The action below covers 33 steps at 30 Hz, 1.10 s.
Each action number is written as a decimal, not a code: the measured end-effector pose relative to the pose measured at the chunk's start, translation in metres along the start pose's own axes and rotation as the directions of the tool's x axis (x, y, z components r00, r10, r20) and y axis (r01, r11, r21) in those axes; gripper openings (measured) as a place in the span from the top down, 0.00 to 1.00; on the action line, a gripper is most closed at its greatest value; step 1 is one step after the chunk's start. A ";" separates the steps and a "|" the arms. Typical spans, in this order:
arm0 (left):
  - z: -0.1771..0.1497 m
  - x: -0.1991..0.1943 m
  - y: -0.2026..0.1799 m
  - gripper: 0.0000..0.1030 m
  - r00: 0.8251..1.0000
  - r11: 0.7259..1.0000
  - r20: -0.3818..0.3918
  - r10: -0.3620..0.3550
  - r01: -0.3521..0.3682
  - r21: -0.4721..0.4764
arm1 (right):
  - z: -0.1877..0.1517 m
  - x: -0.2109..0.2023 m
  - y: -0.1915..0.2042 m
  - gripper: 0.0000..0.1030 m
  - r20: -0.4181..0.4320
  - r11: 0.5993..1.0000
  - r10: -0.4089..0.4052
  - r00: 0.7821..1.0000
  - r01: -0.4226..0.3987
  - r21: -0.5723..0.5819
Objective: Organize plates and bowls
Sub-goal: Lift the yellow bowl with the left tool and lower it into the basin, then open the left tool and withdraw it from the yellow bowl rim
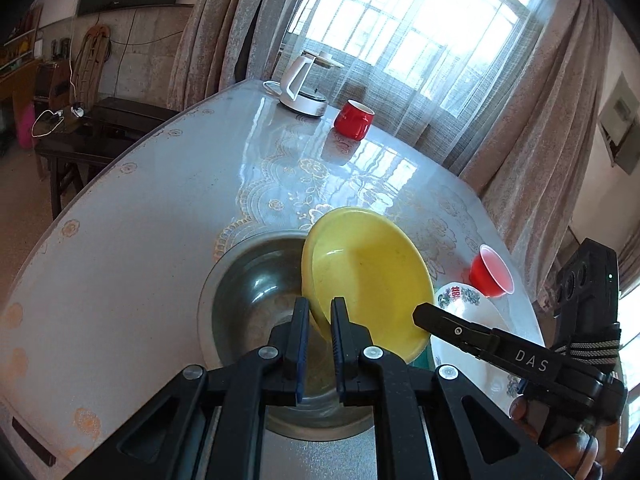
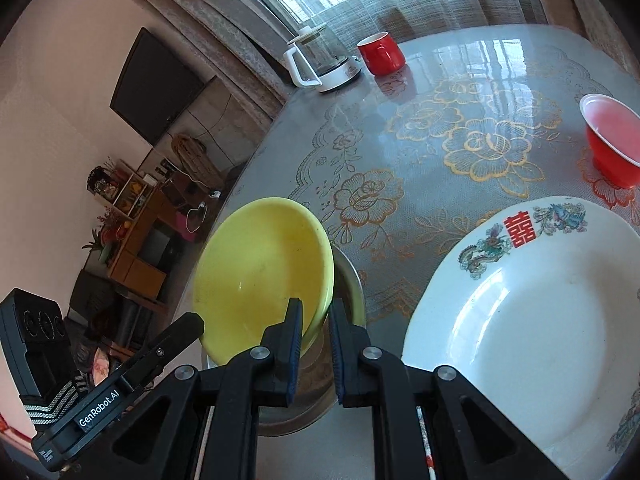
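- Taking the dull round stainless-steel basin point(image 1: 256, 292) as the landmark: it sits on the counter point(image 1: 132, 240), which is covered in a glossy lace-pattern sheet, at the near edge.
- The left hand-held gripper point(image 1: 319, 306) hangs over the basin's right side, its jaws narrowed onto the near rim of the shallow yellow plastic bowl point(image 1: 372, 276). The rim sits between the blue pads.
- That yellow bowl is tilted, leaning over the basin's right rim; whether its far edge touches the basin I cannot tell.
- The right hand-held gripper point(image 2: 315, 306) pinches the same bowl's rim from the basin's right, jaws also drawn narrow on it.
- My guess is the bowl is light and stiff but slick. With two thin-edge pinches it could pivot or slip, so a deeper bite on the rim looks safer.
- Just right of the basin lies a white ceramic deep plate with a red character and dragon motifs point(image 2: 532, 320). It is likely heavier and chippable, and best lifted by its broad rim.
- Beyond that plate stands a small red plastic cup point(image 2: 612, 140).
- Far behind the basin are a glass kettle on a white base point(image 1: 304, 84) and a red mug point(image 1: 354, 120).
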State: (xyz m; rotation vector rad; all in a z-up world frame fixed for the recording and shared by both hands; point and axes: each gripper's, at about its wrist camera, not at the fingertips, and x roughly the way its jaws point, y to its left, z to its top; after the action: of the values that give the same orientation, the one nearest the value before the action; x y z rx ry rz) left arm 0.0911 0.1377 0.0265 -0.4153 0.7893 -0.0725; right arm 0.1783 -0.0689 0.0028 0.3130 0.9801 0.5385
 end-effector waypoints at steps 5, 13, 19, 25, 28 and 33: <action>-0.013 0.003 0.015 0.90 0.999 0.999 -0.020 0.034 -0.034 -0.015 | -0.010 0.016 0.009 0.87 -0.048 0.999 -0.031 0.998 0.029 -0.040; -0.022 0.023 0.020 0.90 0.993 0.995 -0.062 0.098 -0.097 0.020 | -0.014 0.032 0.018 0.87 -0.065 0.988 -0.111 0.992 0.102 -0.120; -0.025 0.031 0.017 0.92 0.986 0.988 -0.078 0.149 -0.144 0.062 | -0.017 0.031 0.026 0.83 -0.039 0.969 -0.161 0.986 0.151 -0.195; -0.025 0.033 0.013 0.92 0.978 0.978 -0.067 0.197 -0.192 0.084 | -0.025 0.029 0.033 0.78 -0.025 0.957 -0.166 0.986 0.155 -0.244; -0.026 0.033 0.011 0.92 0.973 0.970 -0.050 0.226 -0.220 0.099 | -0.027 0.025 0.032 0.78 -0.014 0.957 -0.150 0.989 0.142 -0.251; -0.027 0.033 0.010 0.91 0.968 0.965 -0.034 0.248 -0.244 0.100 | -0.028 0.017 0.029 0.78 0.008 0.965 -0.096 0.995 0.095 -0.244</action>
State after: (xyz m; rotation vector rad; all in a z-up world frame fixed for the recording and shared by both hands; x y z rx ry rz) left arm 0.0945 0.1309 -0.0167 -0.2234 0.8737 0.1126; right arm 0.1537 -0.0351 -0.0097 0.0440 0.9166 0.5653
